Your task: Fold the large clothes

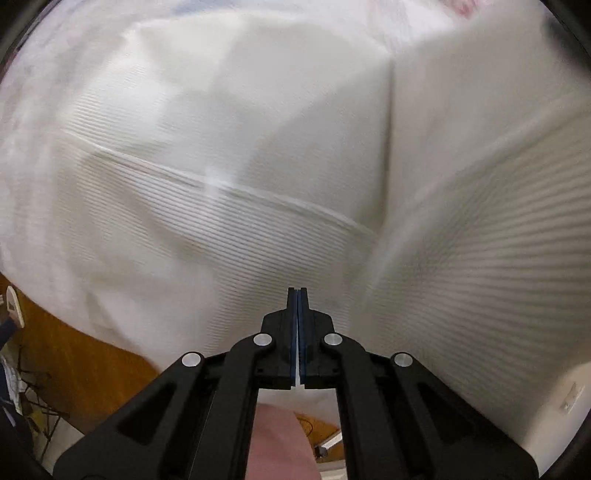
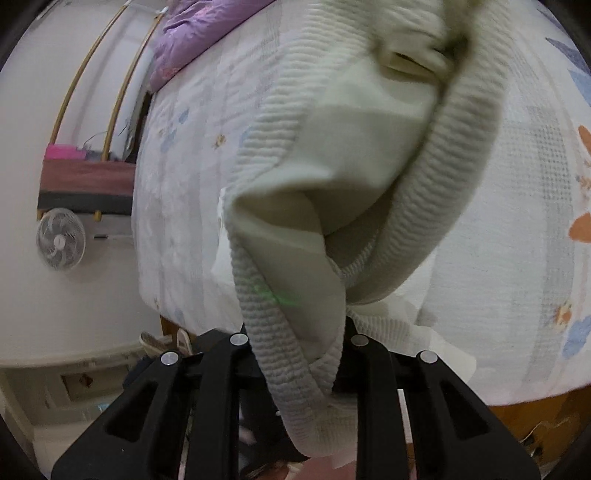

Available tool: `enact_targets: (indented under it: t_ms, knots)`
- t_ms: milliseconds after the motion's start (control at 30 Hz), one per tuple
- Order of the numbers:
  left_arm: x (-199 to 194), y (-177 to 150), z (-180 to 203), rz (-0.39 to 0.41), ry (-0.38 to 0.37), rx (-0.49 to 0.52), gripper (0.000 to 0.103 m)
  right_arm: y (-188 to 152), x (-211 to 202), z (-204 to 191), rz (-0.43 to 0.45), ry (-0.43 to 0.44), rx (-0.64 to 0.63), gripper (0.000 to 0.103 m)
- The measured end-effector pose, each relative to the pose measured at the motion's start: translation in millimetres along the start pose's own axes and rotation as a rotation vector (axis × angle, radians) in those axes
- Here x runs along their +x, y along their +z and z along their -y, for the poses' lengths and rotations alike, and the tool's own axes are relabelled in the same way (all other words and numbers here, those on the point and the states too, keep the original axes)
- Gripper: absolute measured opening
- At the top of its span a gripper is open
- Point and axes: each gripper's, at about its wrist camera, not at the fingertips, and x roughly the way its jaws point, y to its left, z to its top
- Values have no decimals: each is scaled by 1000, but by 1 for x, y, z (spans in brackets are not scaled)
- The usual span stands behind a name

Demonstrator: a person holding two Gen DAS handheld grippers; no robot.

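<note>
Ribbed cream garment point(image 2: 295, 354) hides right hand-held gripper point(image 2: 297, 332) pinching it; left point(image 1: 297, 295) pressed together.

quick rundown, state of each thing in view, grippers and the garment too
left gripper: shut, a thin white sliver between its pads
right gripper: closed on the thick ribbed hem
cream ribbed garment: lifted off the bed, bunched, draped over the right gripper
floral bedspread: spread flat on the bed
purple blanket: crumpled at the far end
fan: blurred, running or not unclear

One cream ribbed garment point(image 2: 369, 166), one quilted bed point(image 2: 192, 184), one fan point(image 2: 61, 238), two grippers point(image 1: 297, 295).
</note>
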Motion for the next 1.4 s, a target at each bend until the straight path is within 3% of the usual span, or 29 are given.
enact_targets:
  t_ms: [367,500,567,633,700,767,833,867,900,1033,1133,1233,1267,1300,1400]
  knots:
    - [-75,-13,-81,100,74,-110,2,9,70,-59,-41,-82,-20,19]
    - [-81,39,-93,96,76,-135,2,13,105,-78,-52,-115,-25,19]
    - [-81,37,-105,93,78,-156,2,15,125,-84,-68,-123,-24,19]
    - [-63,64,-133,86,75,-175,2,16,145,-88,-95,-141,-33,19]
    - [-55,64,-143,76,69,-202,2,16,172,-95,-121,-170,-69,20]
    - [-54,58,-150,63,85,-216,2,19,196,-100,-150,-170,-66,27]
    - [-50,55,-157,48,87,-226,2,25,219,-109,-176,-148,-47,55]
    - [-51,51,-160,44,77,-232,2,29,220,-112,-185,-119,-37,63]
    - [-54,46,-162,43,59,-240,8,33,219,-116,-203,-71,-32,72]
    - [-64,29,-163,54,-45,-278,43,41,202,-114,-259,27,-51,72]
    - [-67,19,-156,48,-146,-315,53,43,169,-103,-265,145,-3,80]
    - [-58,19,-142,27,-260,-343,59,45,130,-98,-201,127,-50,82]
    - [-54,20,-137,21,-307,-349,65,45,119,-94,-188,120,-51,82]
    - [-46,22,-130,6,-358,-361,78,43,107,-84,-178,111,-37,82]
    - [-24,34,-116,-58,-400,-392,79,33,92,-67,-152,91,16,83]
